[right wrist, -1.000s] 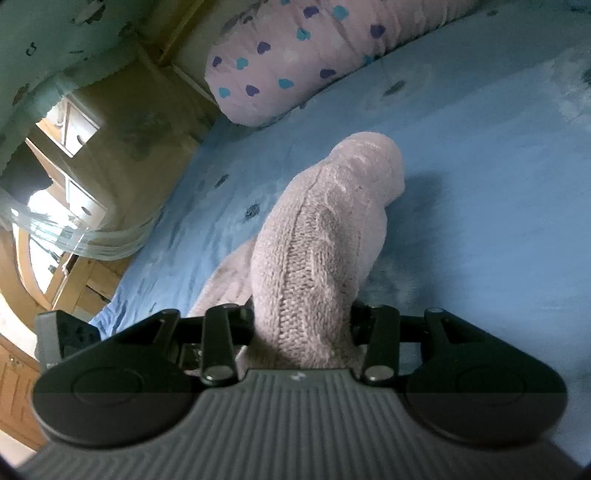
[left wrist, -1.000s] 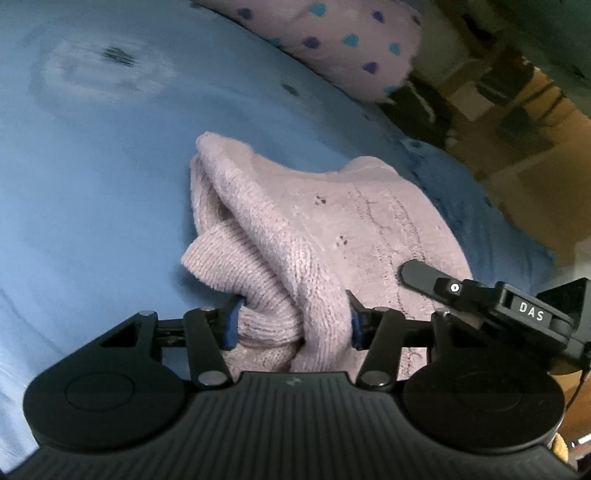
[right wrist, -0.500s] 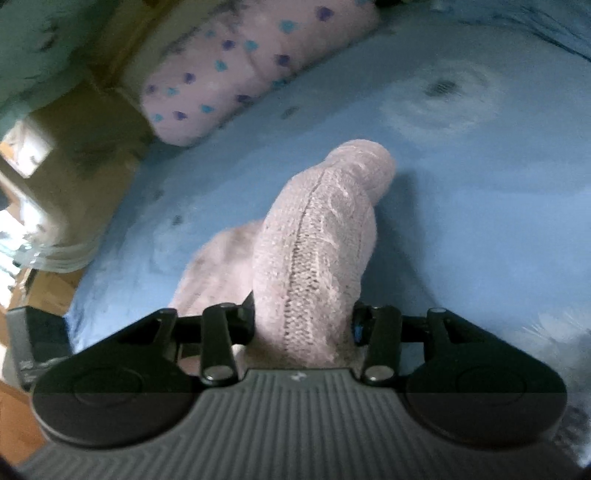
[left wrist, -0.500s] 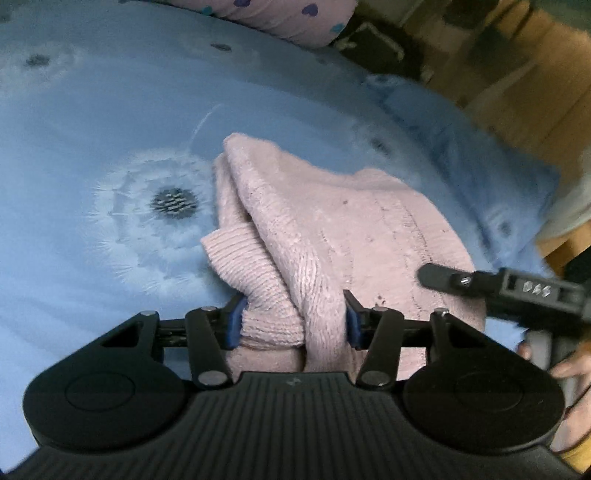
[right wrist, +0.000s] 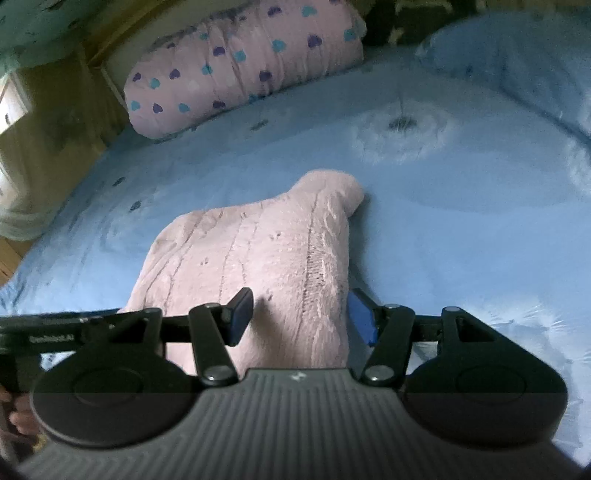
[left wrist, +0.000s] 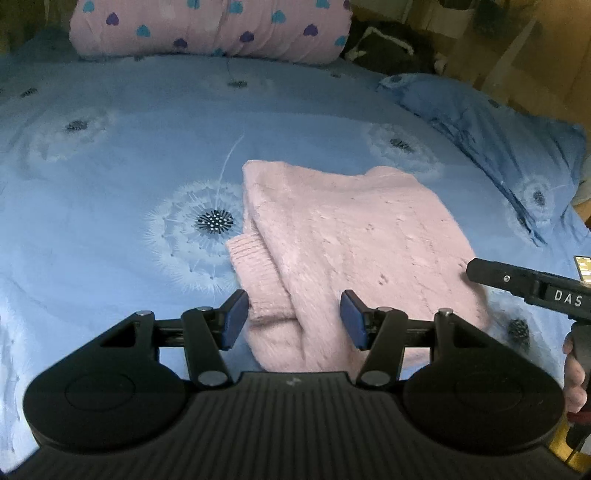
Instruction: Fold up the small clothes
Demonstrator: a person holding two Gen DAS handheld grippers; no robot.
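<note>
A folded pink knit sweater lies flat on the blue bed sheet; it also shows in the right wrist view. My left gripper is open, its blue pads either side of the sweater's near left corner with a ribbed cuff beside it. My right gripper is open over the sweater's near right edge. The right gripper's black body shows at the right of the left wrist view.
A pink pillow with blue and purple hearts lies at the head of the bed, also in the right wrist view. A blue pillow lies at the right. Wooden furniture stands beyond the bed's left edge.
Both grippers have opened and let go of the sweater, which now lies flat on the bed. Both have drawn back slightly from it.
</note>
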